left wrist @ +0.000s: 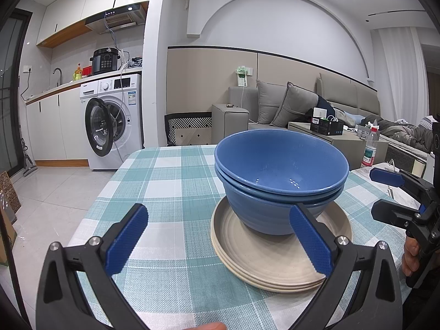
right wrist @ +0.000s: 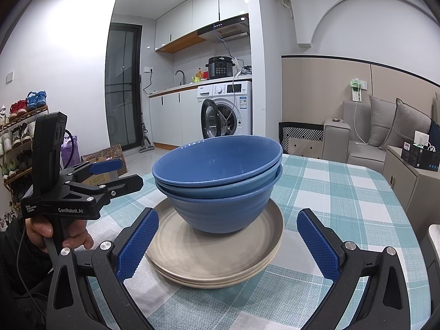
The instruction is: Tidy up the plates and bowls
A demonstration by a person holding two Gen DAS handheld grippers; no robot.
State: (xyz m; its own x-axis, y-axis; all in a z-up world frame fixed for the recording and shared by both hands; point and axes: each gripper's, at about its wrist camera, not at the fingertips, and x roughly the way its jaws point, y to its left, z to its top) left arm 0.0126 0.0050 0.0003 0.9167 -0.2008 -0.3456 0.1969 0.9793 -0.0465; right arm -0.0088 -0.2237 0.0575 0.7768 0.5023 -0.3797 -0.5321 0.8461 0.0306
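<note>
— Blue bowls (right wrist: pixel 217 181) sat nested on the beige plates (right wrist: pixel 220 255), one stack near the table's (left wrist: pixel 170 181) front edge. We held both grippers spread wide, gripping nothing.

— So how should we have finished?

— Judging the stacking done, we'd back the left gripper (left wrist: pixel 220 239) and right gripper (right wrist: pixel 228 244) straight out, level, so no pad clips a plate rim.

— Did the views differ?

— Our right view showed the shoe rack (right wrist: pixel 19 137) and the hand (right wrist: pixel 59 233) under the left gripper; our left showed the bottle (left wrist: pixel 370 148) past the table's far right corner.
</note>
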